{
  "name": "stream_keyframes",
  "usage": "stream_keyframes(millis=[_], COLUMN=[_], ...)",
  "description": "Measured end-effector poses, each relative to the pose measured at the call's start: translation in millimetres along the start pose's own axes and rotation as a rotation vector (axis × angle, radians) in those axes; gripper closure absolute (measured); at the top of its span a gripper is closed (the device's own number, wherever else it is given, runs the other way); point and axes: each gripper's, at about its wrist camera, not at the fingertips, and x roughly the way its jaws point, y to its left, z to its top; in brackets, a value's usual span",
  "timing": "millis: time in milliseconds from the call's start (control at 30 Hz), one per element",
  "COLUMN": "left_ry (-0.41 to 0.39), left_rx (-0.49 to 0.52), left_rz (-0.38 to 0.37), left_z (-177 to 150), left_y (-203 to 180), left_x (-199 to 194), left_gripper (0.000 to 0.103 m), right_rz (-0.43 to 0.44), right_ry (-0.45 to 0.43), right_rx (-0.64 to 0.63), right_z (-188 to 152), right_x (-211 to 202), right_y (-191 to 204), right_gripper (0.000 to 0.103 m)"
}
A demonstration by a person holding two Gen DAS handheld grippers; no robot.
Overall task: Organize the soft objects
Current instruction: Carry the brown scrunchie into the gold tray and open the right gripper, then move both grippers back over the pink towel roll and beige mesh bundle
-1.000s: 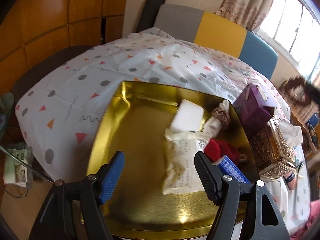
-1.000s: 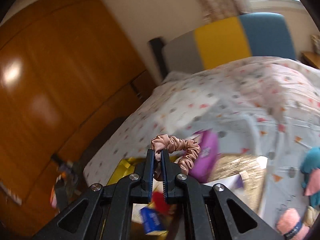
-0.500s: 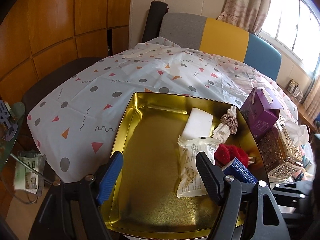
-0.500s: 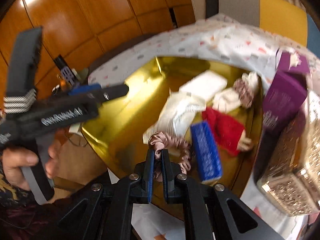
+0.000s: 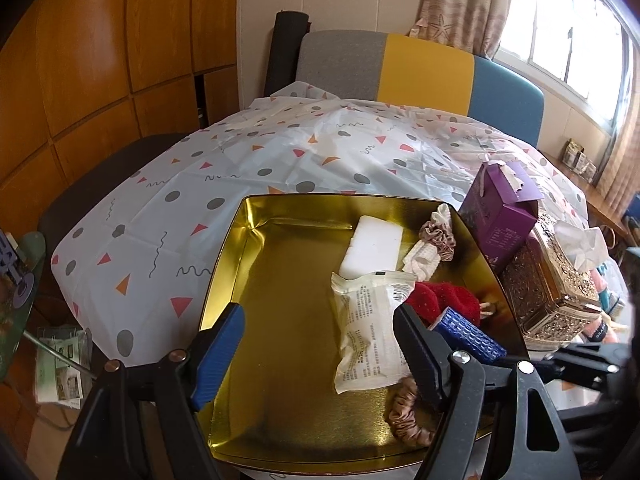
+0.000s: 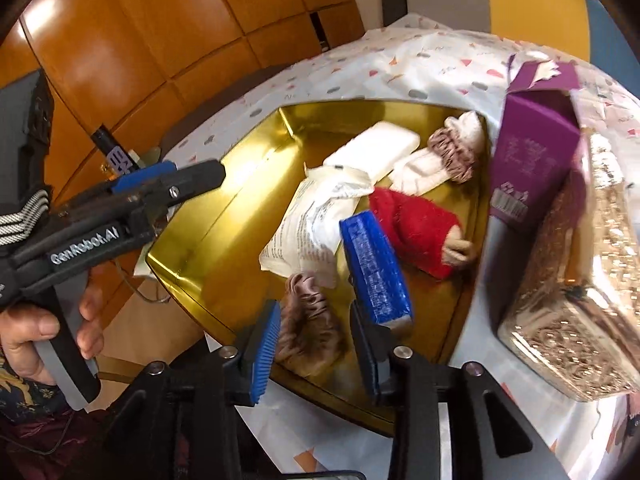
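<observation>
The right claw (image 6: 314, 348) is opening; the pink satin scrunchie (image 6: 306, 322) lies loose between its blue pads at lower centre, on the gold tray (image 6: 224, 216). The left claw (image 5: 316, 354) hovers spread, empty.

White lettering reading "GenRobot.AI" runs along the black side of the left gripper (image 6: 168, 184), at about nine o'clock in the right wrist view. The white sealed packet (image 5: 370, 330) in the gold tray (image 5: 248, 264) carries rows of small dark print and a barcode, too small to read. The purple box (image 6: 532, 160), at about two o'clock, bears pale print that is too blurred to make out.
</observation>
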Motion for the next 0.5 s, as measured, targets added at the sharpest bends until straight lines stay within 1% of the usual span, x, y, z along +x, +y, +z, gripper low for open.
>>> stream_keyframes(millis=[233, 500], left_ry=[-0.004, -0.009], left_rx=[0.024, 0.061], left_rz=[-0.005, -0.015], left_z=[0, -2], left_y=[-7, -20], left_x=[-2, -5], left_gripper=[0.026, 0.026], right_rz=[-0.057, -0.161], right_ry=[-0.072, -0.131], right_rx=[0.037, 0.151], right_z=[-5, -24], right_x=[-36, -77], right_y=[-22, -72], right_gripper=[0.064, 0.064])
